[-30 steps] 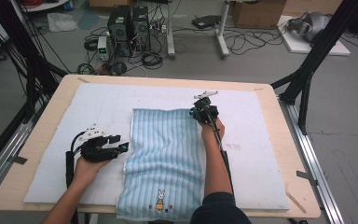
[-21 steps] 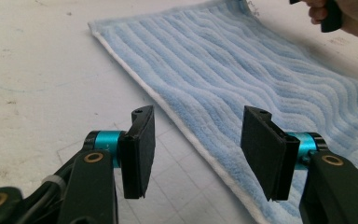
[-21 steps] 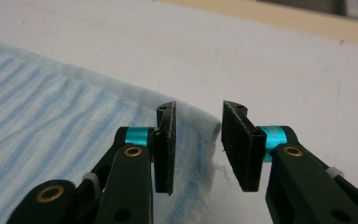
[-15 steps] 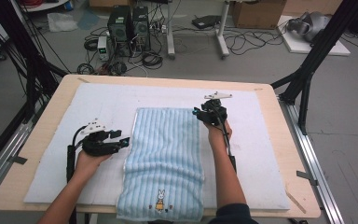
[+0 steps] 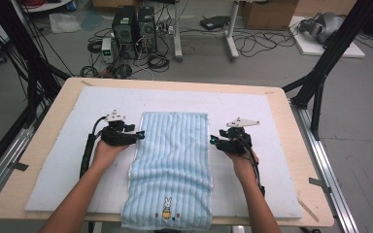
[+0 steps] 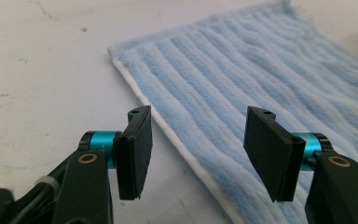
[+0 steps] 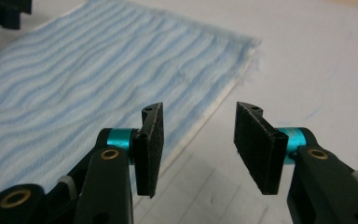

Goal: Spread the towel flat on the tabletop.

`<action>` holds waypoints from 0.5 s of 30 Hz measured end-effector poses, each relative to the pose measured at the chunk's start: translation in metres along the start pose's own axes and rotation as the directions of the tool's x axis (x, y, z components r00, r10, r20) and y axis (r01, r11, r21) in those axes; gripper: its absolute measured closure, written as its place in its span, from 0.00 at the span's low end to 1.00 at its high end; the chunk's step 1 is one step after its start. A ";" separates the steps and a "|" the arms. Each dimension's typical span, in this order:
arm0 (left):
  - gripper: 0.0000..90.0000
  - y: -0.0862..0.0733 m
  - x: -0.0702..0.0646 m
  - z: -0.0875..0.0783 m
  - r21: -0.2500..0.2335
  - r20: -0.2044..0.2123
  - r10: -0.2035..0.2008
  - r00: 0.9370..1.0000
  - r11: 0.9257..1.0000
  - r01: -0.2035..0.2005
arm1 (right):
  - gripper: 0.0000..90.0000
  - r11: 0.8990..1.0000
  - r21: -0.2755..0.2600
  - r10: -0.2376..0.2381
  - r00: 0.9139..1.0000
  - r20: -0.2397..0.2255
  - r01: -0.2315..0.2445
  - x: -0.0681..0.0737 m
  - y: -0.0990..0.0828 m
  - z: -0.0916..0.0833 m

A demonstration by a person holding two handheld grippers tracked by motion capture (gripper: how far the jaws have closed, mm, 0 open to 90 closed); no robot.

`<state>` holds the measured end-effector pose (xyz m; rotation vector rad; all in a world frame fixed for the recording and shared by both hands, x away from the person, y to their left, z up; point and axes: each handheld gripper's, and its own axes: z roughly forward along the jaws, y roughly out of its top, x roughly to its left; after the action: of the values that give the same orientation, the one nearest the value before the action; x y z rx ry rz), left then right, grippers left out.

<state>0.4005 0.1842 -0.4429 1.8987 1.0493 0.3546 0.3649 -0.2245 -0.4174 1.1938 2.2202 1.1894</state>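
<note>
Left gripper (image 6: 193, 154) hangs with its jaws apart, nothing between the pads, and the towel (image 6: 242, 93) edge runs right under that gap. Bare mat (image 6: 51, 70) lies wide open beside the outer jaw. Right gripper (image 7: 198, 149) has just been opening, nothing in the gap; the towel edge sits under its inner jaw, free mat beyond the other. Ahead of both jaw pairs, only flat towel.

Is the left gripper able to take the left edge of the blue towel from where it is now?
Probably yes. The left gripper is open beside the towel, its long edge lies flat between the jaws on the white mat, and nothing stands between them.
</note>
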 end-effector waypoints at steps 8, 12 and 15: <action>0.75 -0.001 -0.009 0.014 0.073 -0.057 0.070 0.996 0.995 -0.066 | 0.63 0.995 0.091 0.028 0.999 -0.019 -0.026 0.007 -0.014 0.020; 0.97 -0.001 -0.012 0.016 0.071 -0.038 0.108 0.993 0.992 -0.106 | 0.68 0.993 0.116 0.007 1.000 0.000 -0.007 0.013 -0.014 0.033; 0.98 0.001 -0.008 0.018 0.065 -0.045 0.082 0.996 0.995 -0.079 | 0.80 0.991 0.133 0.020 0.999 0.025 -0.023 0.012 -0.010 0.034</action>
<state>0.4073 0.1670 -0.4503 2.0025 1.0278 0.4192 0.3743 -0.2002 -0.4451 1.2796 2.3056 1.0432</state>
